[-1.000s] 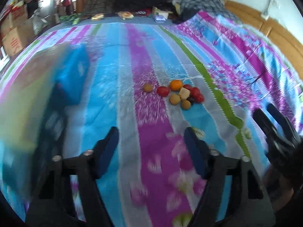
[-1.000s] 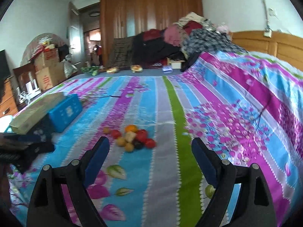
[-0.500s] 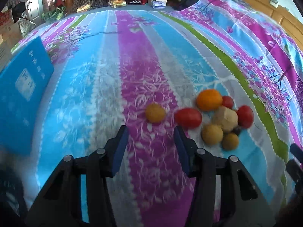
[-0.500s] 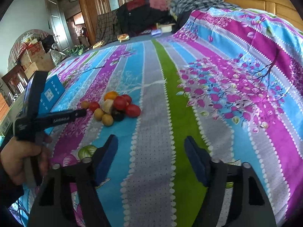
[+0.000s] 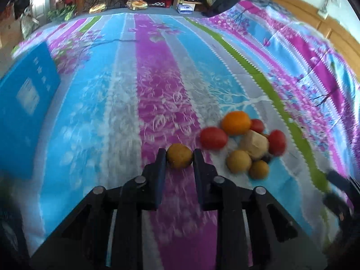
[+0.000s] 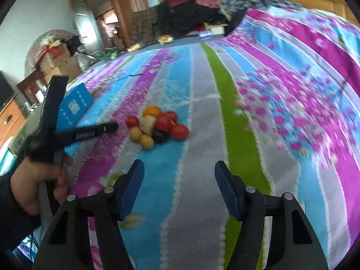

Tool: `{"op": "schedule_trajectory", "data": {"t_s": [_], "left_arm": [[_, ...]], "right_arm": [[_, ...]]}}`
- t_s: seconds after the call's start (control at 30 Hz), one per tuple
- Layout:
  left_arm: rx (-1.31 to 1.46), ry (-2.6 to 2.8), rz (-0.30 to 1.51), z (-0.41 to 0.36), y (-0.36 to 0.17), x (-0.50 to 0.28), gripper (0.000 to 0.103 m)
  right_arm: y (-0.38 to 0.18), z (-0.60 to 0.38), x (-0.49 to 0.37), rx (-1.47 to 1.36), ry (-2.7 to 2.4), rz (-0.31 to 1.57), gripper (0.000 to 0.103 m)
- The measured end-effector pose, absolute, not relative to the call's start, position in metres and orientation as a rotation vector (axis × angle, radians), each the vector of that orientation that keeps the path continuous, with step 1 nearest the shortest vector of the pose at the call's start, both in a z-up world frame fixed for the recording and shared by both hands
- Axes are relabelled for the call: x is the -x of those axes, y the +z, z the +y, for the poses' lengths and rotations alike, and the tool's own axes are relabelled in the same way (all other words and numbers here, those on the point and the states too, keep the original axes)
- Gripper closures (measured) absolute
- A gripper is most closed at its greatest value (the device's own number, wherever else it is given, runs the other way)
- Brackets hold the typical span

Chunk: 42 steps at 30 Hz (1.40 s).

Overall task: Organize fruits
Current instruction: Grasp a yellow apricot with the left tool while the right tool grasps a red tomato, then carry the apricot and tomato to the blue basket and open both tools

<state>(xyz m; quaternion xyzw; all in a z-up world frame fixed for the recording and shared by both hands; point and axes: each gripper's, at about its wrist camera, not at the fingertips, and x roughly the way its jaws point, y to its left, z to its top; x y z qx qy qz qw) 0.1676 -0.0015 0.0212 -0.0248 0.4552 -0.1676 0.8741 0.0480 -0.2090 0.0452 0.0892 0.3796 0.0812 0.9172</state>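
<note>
Left gripper pinches a small yellow fruit on the striped bed; right gripper is closing, nothing between its fingers.
Fruit pile sits mid-bed, just beside the gripped one. Best lift straight up, gently, to avoid bruising or nudging the red neighbour.

Hidden, cropped and blurred parts, both wrist views

The blue box runs off the picture's left edge; a dark fruit lies mostly hidden behind yellow ones; the bedspread smears at its right side; the yellow fruit is concealed in the right view.
</note>
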Motion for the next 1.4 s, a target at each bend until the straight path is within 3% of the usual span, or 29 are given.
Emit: {"op": "schedule_trajectory", "data": {"t_s": [0.1,0.47,0.53,0.7,1.13,1.4], "left_arm": [[0.093,-0.355,0.959,0.006,0.024,-0.152,0.079],[0.134,-0.396,0.954,0.006,0.035,-0.134,0.079],[0.128,-0.397,0.955,0.003,0.035,-0.135,0.079],[0.128,-0.388,0.951,0.001,0.04,-0.13,0.079],[0.112,-0.375,0.905,0.011,0.082,-0.087,0.079],[0.09,-0.342,0.847,0.016,0.124,-0.056,0.079]], "right_arm": [[0.05,-0.205,-0.074,-0.161,0.247,0.772,0.046],[0.025,-0.183,-0.151,-0.083,0.367,0.855,0.048],[0.021,-0.181,-0.155,-0.068,0.36,0.867,0.06],[0.02,-0.174,-0.15,-0.007,0.325,0.873,0.075],[0.064,-0.187,-0.053,-0.15,0.298,0.852,0.075],[0.111,-0.179,0.002,-0.046,0.126,0.784,0.075]]}}
